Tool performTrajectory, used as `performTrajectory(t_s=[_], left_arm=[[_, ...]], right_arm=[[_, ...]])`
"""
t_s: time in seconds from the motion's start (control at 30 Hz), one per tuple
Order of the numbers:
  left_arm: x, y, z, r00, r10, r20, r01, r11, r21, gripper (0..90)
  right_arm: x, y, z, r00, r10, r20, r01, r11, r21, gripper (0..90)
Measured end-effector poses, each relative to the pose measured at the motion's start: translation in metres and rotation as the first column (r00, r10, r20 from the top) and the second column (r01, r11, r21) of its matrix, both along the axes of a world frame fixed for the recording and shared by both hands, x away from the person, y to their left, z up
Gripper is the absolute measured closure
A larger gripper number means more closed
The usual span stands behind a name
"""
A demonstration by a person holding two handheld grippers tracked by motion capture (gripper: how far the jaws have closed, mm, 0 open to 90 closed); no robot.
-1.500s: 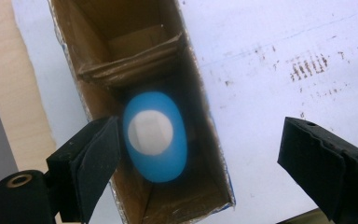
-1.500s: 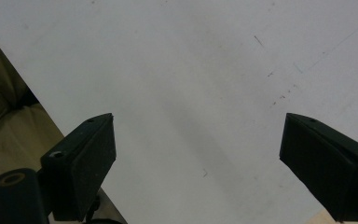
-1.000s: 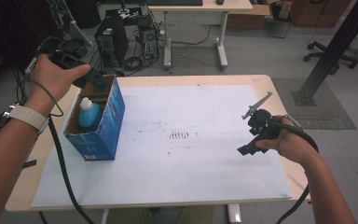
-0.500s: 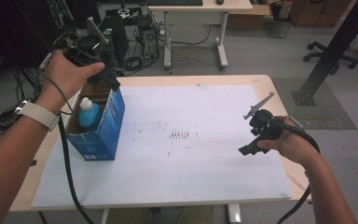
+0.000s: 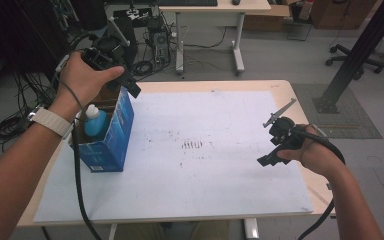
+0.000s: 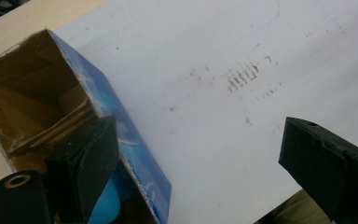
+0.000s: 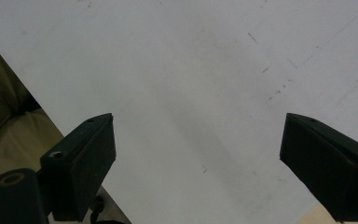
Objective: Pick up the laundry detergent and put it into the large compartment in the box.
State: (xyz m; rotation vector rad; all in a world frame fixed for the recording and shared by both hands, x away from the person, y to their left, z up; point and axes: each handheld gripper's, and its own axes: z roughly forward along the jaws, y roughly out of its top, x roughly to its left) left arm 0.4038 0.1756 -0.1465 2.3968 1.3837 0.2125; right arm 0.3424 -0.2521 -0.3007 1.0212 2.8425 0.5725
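An open blue cardboard box (image 5: 111,142) stands at the left of the table on a white paper sheet (image 5: 205,170). Inside it sits a blue bottle (image 5: 95,123) with a white cap. A hand holds my left gripper (image 5: 126,84) in the air over the box's far end. In the left gripper view the left gripper (image 6: 200,140) is open and holds nothing; the box (image 6: 121,130) and the bottle (image 6: 106,203) lie below its left jaw. My right gripper (image 5: 272,152) hovers low over the sheet's right side. The right gripper view shows the right gripper (image 7: 196,135) open above bare sheet (image 7: 191,70).
Faint pen marks (image 5: 193,145) dot the middle of the sheet. The wooden table (image 5: 285,90) shows around the sheet. Behind it are a desk (image 5: 215,7), computer towers (image 5: 155,30) and floor cables (image 5: 10,125). A black post (image 5: 360,50) stands at the right.
My left gripper has swung right and slightly up, from behind the box's left side to above its far end. The right gripper has stayed where it was.
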Motion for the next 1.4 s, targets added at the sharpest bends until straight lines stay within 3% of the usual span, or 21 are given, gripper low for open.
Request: performTrajectory(t_s=[0.77, 0.87, 1.3, 1.4], left_arm=[[0.003, -0.02, -0.007, 0.9972, -0.074, 0.004, 0.074, 0.9972, 0.012, 12.3], [0.003, -0.025, -0.01, 0.9957, -0.093, 0.006, 0.093, 0.9953, 0.029, 12.2], [0.003, -0.041, -0.021, 0.9897, -0.142, -0.016, 0.142, 0.9894, 0.029, 11.7], [0.004, -0.042, -0.025, 0.9851, -0.17, -0.024, 0.171, 0.9849, 0.026, 11.7]], right_arm=[[0.0, 0.0, -0.003, 1.0, -0.005, -0.007, 0.005, 1.0, 0.0, 10.6], [0.0, -0.001, -0.003, 0.9999, -0.007, -0.008, 0.007, 1.0, -0.001, 10.6], [-0.001, -0.002, -0.005, 0.9999, -0.011, -0.012, 0.011, 0.9999, 0.0, 10.6], [0.0, -0.002, -0.005, 0.9999, -0.011, -0.012, 0.011, 0.9999, 0.0, 10.6]])
